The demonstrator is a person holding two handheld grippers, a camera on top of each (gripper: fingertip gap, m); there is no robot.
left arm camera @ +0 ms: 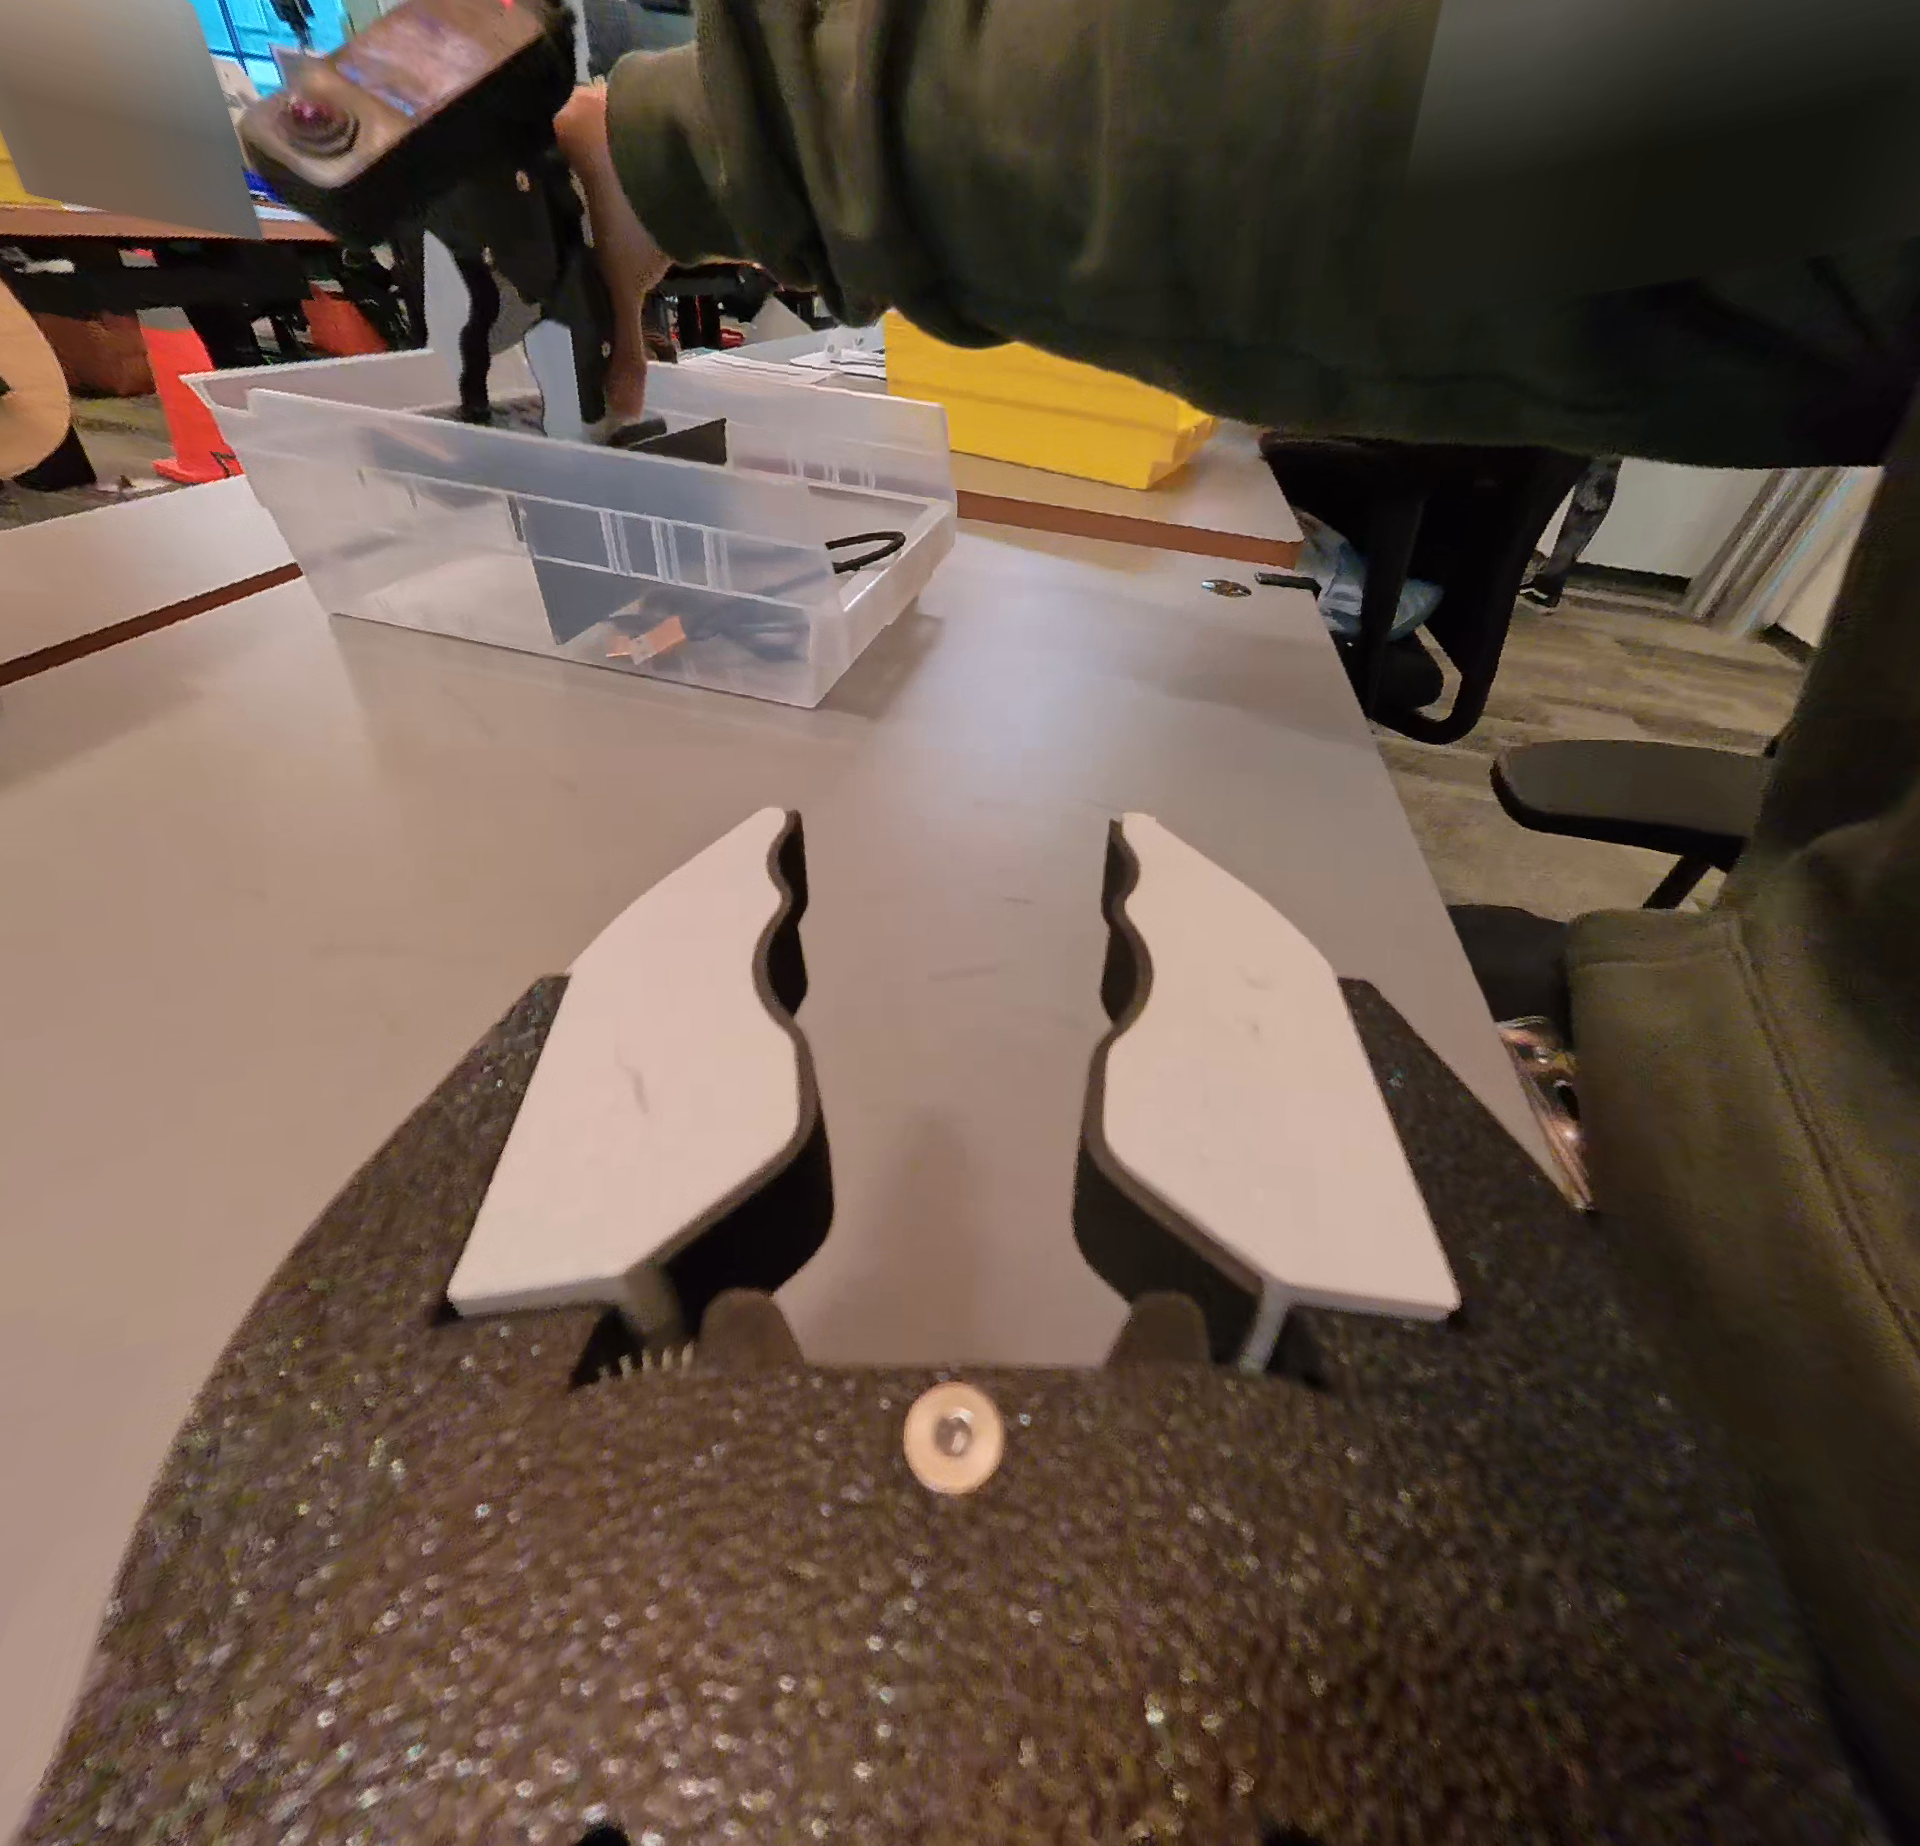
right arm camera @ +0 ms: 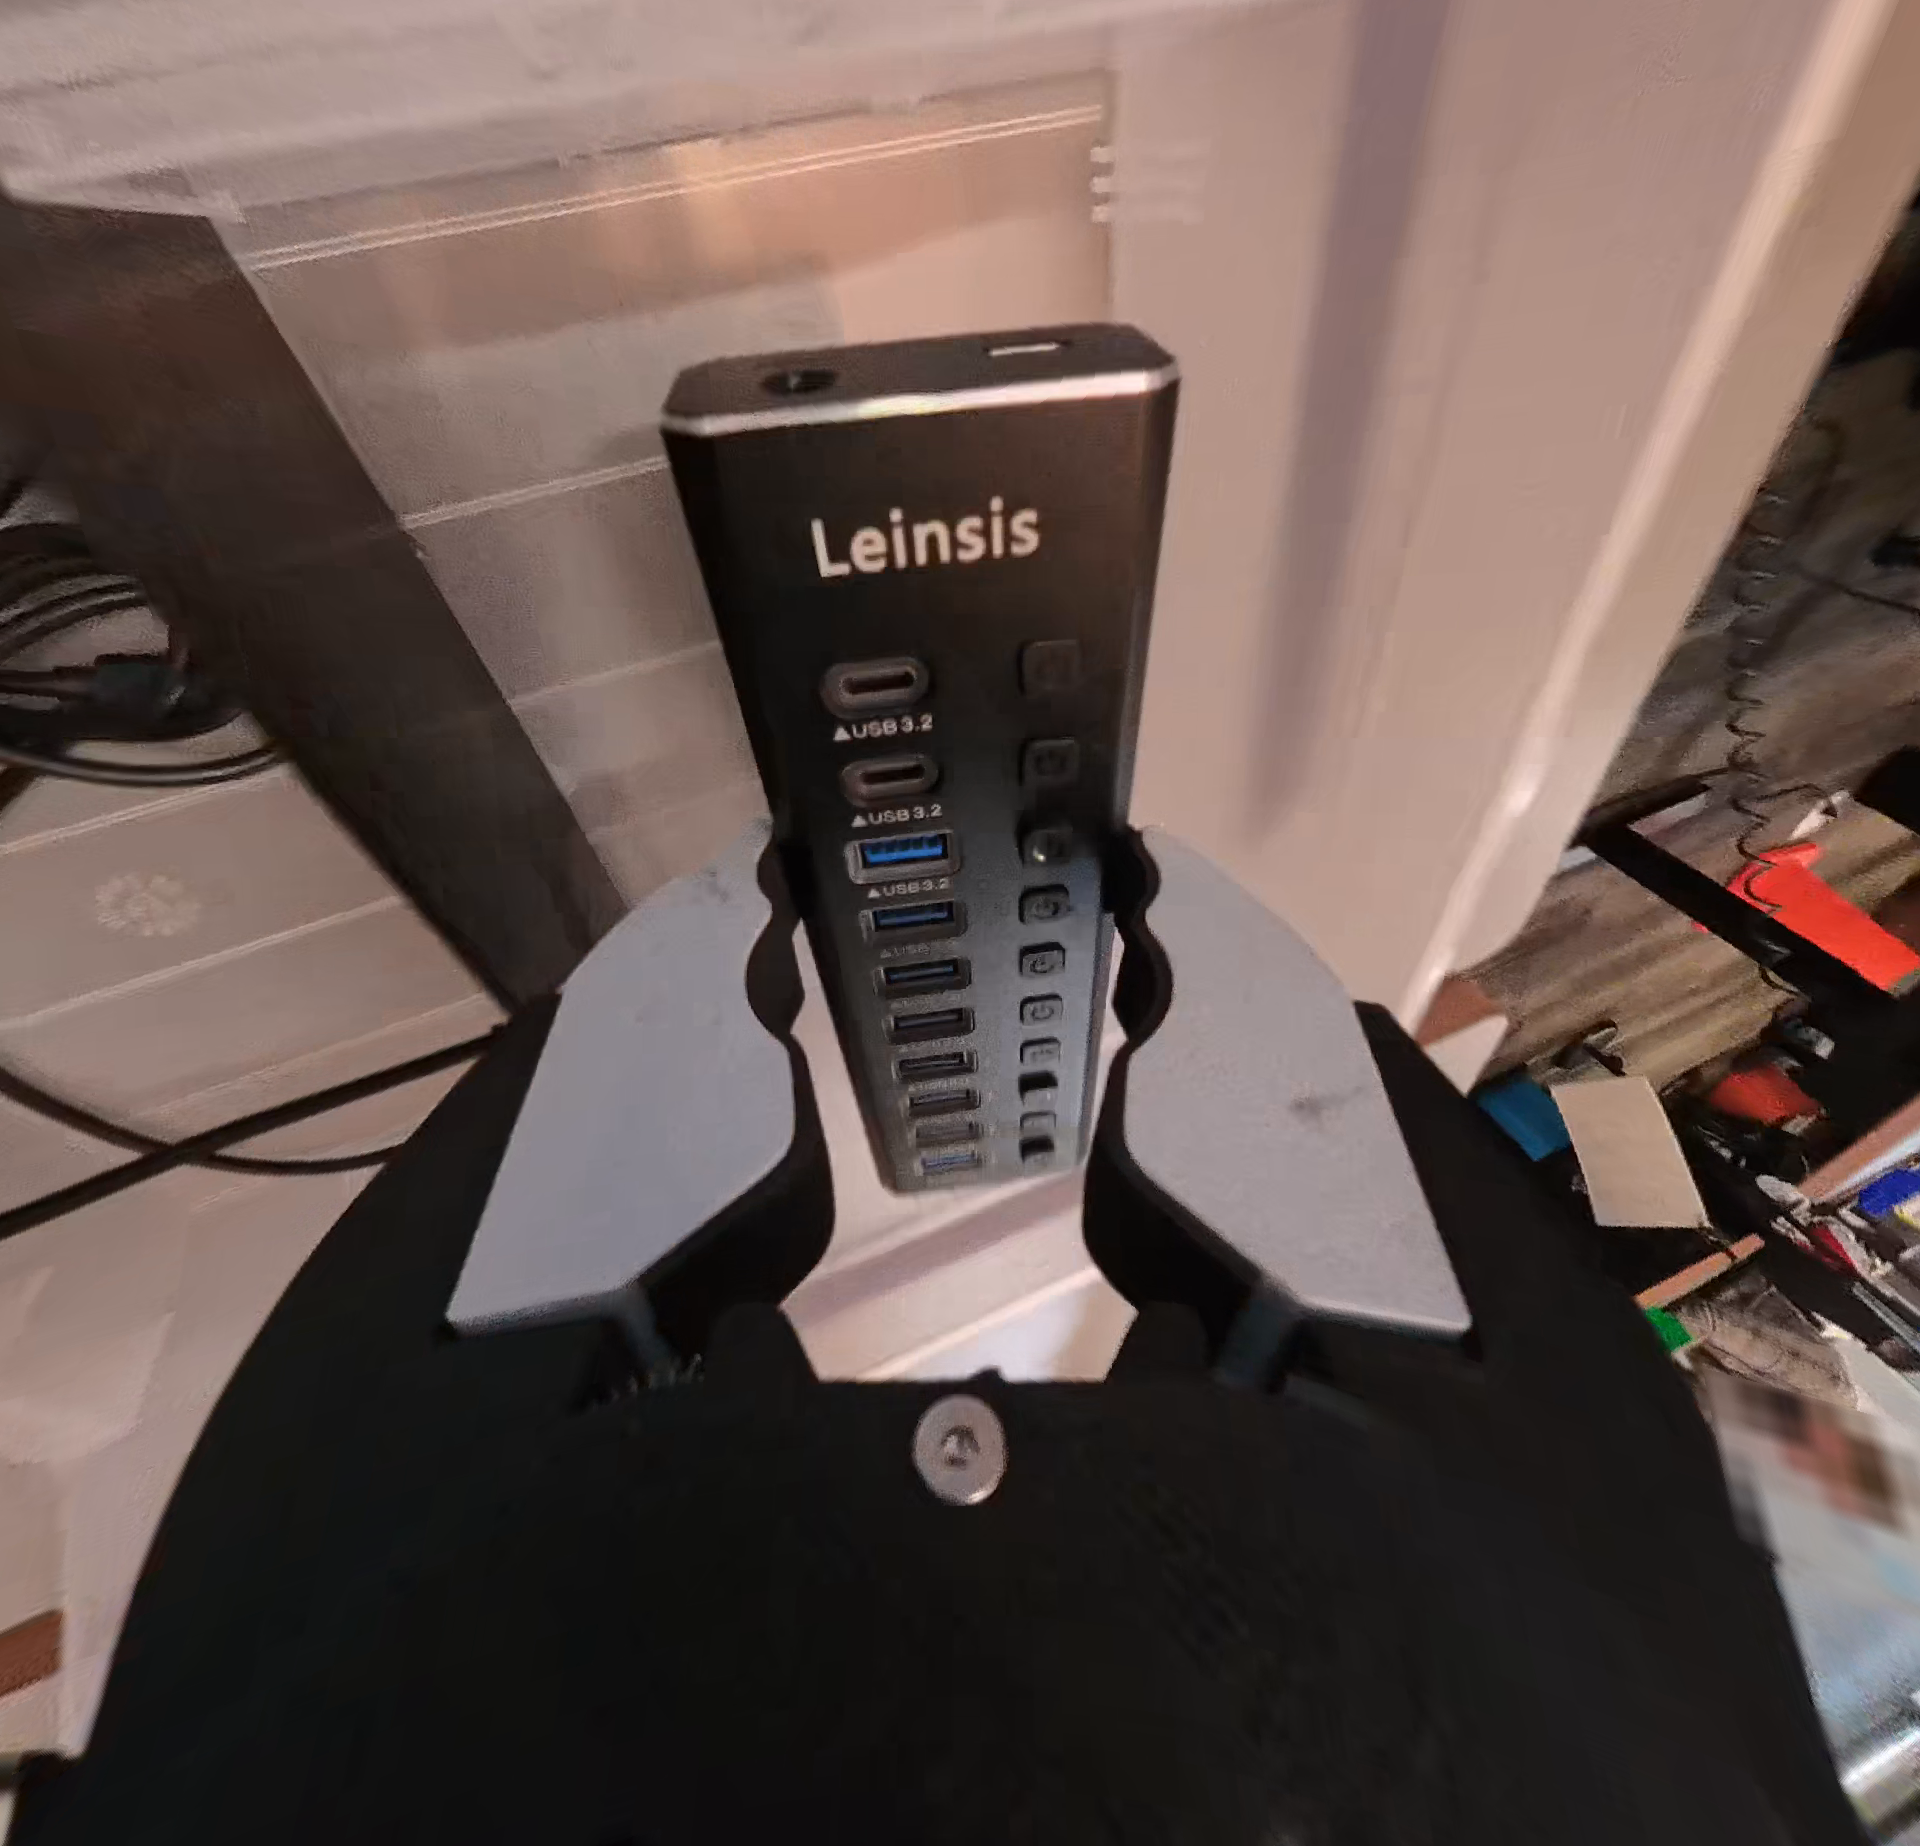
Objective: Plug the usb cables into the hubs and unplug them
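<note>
Two grippers, one open wide, one holding.
Left gripper (left arm camera: 954, 840) fingers spread apart, lower frame; right gripper (right arm camera: 951, 851) clamps something between its fingertips.

Left gripper (left arm camera: 954, 840): two pale grey flat fingers (left arm camera: 665, 1058) with wavy black inner edges, on a speckled black body (left arm camera: 935, 1640); one silver screw (left arm camera: 953, 1435) at centre. Right gripper (right arm camera: 948, 856): same build, plain matt black body (right arm camera: 935, 1640), grey fingers (right arm camera: 644, 1100), silver screw (right arm camera: 958, 1451). Olive-green sleeve (left arm camera: 1143, 155), loose and creased.
</note>
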